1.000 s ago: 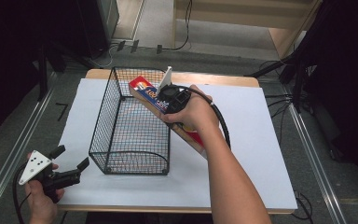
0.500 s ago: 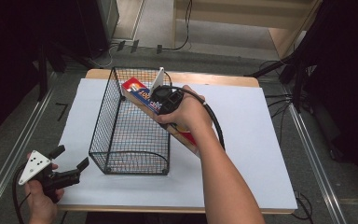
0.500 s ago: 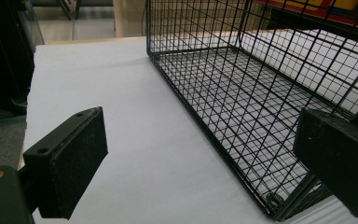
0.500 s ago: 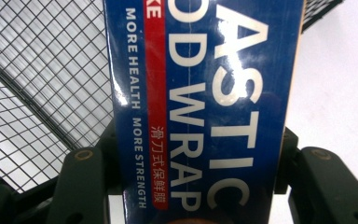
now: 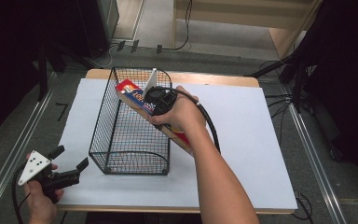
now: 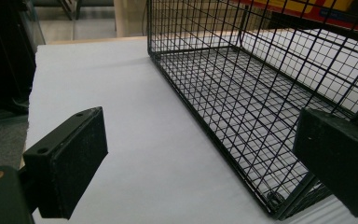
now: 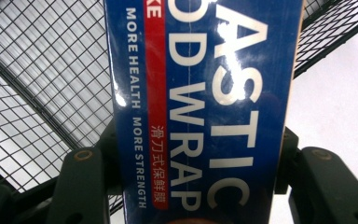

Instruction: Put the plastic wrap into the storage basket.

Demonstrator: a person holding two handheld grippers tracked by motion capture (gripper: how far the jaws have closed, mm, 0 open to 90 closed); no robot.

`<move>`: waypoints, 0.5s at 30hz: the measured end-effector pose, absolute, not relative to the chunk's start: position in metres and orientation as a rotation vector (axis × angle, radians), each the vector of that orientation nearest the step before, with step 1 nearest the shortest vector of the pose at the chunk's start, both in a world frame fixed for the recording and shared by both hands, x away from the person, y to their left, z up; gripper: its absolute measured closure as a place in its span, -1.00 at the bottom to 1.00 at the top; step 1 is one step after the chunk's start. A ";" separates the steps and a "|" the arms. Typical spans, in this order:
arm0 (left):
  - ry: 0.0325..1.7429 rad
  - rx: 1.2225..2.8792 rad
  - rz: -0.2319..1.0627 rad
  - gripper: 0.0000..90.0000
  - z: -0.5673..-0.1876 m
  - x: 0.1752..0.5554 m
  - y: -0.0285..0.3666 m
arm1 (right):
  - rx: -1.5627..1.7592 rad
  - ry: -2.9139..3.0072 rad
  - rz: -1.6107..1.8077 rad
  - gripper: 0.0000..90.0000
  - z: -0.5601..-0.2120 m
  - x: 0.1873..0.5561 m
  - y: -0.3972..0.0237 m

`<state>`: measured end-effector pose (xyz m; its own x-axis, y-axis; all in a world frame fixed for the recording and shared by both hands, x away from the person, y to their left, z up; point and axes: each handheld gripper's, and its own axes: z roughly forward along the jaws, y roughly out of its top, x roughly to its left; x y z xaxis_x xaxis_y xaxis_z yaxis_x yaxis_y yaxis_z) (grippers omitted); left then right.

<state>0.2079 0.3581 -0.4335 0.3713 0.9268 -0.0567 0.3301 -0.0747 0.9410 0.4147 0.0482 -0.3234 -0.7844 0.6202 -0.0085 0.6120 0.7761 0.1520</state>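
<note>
Plastic wrap box [image 5: 142, 100] is clamped in the right gripper [image 5: 161, 100], tilted across the wire basket's [image 5: 130, 149] right rim, while the left gripper [image 5: 67, 163] sits wide open, empty, near-left on the bench [image 5: 251, 140].

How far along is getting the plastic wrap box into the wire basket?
Done: the right gripper has the plastic wrap box clamped and lifted. In hand: it hangs tilted over the wire basket rim. Left: lowering it inside and releasing. The left gripper waits open nearby.
</note>
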 end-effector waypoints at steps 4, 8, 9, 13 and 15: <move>1.147 1.622 0.740 -0.92 -0.434 0.208 0.358 | 1.015 2.907 0.221 -0.04 -0.323 0.415 0.048; 1.144 1.625 0.739 -0.92 -0.434 0.208 0.358 | 1.015 2.912 0.224 -0.04 -0.324 0.416 0.047; 1.144 1.625 0.739 -0.92 -0.434 0.208 0.358 | 1.015 2.912 0.225 -0.04 -0.324 0.416 0.047; 1.146 1.623 0.738 -0.92 -0.434 0.208 0.358 | 1.023 2.914 0.227 -0.05 -0.324 0.416 0.046; 1.147 1.626 0.739 -0.92 -0.434 0.208 0.358 | 1.032 2.916 0.236 -0.05 -0.325 0.416 0.046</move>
<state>0.2080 0.3578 -0.4336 0.3700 0.9275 -0.0540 0.3348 -0.0789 0.9390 0.4160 0.0457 -0.3248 -0.7780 0.6281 0.0136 0.6221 0.7672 0.1561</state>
